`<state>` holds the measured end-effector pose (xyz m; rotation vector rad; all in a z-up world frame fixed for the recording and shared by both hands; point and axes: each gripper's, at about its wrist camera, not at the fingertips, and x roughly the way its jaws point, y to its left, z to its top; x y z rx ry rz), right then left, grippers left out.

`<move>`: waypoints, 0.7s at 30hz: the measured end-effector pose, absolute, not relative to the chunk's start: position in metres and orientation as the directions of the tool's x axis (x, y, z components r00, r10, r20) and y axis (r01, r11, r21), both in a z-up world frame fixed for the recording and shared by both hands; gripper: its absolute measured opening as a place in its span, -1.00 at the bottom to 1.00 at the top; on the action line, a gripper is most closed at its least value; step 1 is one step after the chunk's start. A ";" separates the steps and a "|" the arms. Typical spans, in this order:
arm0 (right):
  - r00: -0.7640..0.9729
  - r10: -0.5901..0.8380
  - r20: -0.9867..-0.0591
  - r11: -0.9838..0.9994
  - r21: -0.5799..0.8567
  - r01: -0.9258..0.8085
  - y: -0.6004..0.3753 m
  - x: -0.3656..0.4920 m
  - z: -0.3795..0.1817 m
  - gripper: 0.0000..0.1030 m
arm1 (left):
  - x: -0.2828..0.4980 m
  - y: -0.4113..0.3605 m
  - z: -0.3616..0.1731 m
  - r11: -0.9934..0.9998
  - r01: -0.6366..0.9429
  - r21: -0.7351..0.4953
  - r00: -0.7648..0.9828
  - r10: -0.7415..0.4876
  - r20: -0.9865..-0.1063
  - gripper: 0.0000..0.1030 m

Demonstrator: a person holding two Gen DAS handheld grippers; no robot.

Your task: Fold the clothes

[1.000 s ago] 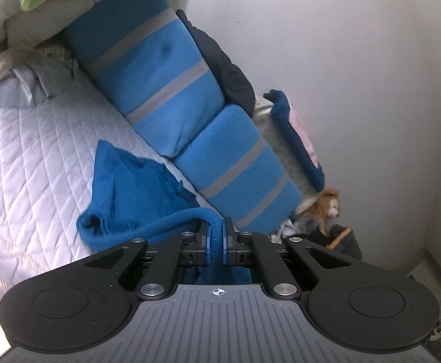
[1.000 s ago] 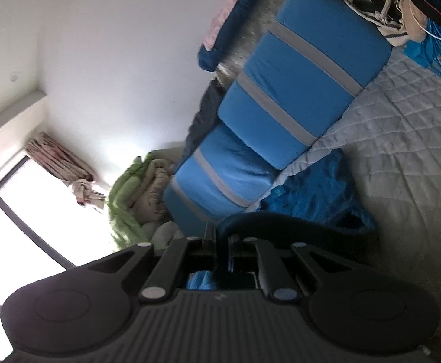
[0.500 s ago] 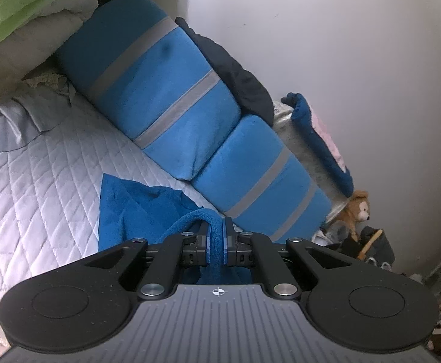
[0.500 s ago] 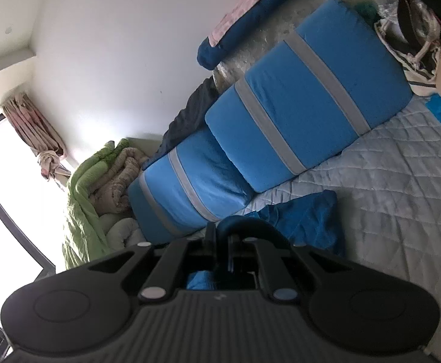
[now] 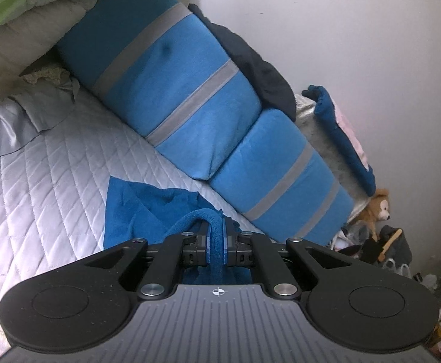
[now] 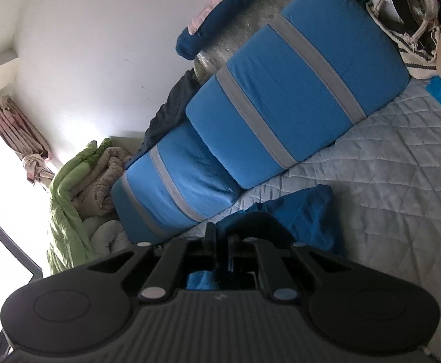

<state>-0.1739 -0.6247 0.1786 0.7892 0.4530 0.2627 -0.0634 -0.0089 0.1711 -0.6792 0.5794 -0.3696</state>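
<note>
A dark blue garment (image 5: 141,208) lies crumpled on the quilted grey bedspread (image 5: 39,181), just in front of the blue pillows. My left gripper (image 5: 216,242) is shut on a thick rolled hem of that blue garment, which arches up between the pads. In the right wrist view the same garment (image 6: 305,214) spreads out past my right gripper (image 6: 222,251), which is shut on another part of its edge. The cloth under both grippers is hidden by their bodies.
Two blue pillows with grey stripes (image 5: 172,81) (image 6: 296,81) line the wall side of the bed. A dark cloth (image 5: 250,60) lies behind them. Folded green and beige bedding (image 6: 78,187) is piled at one end, bags and a plush toy (image 5: 374,205) at the other.
Both grippers have travelled along the bed with the garment in their grip; the cloth has bunched closer under them and the pillows have shifted in both views.
</note>
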 end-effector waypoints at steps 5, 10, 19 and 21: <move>0.871 0.380 -0.310 0.671 0.741 -0.029 -0.633 -0.153 0.176 -0.86 | -0.043 -0.011 0.169 0.720 0.113 -0.684 0.776 -0.494 -0.392 -0.87; 0.863 0.372 -0.343 0.690 0.724 -0.010 -0.634 -0.130 0.177 -0.86 | -0.028 -0.014 0.173 0.737 0.127 -0.664 0.773 -0.493 -0.400 -0.87; 0.850 0.357 -0.388 0.727 0.687 0.008 -0.639 -0.091 0.177 -0.86 | 0.001 -0.016 0.174 0.765 0.113 -0.634 0.772 -0.469 -0.428 -0.87; 0.849 0.352 -0.395 0.735 0.678 0.011 -0.638 -0.083 0.175 -0.86 | 0.009 -0.017 0.172 0.768 0.105 -0.631 0.771 -0.463 -0.436 -0.87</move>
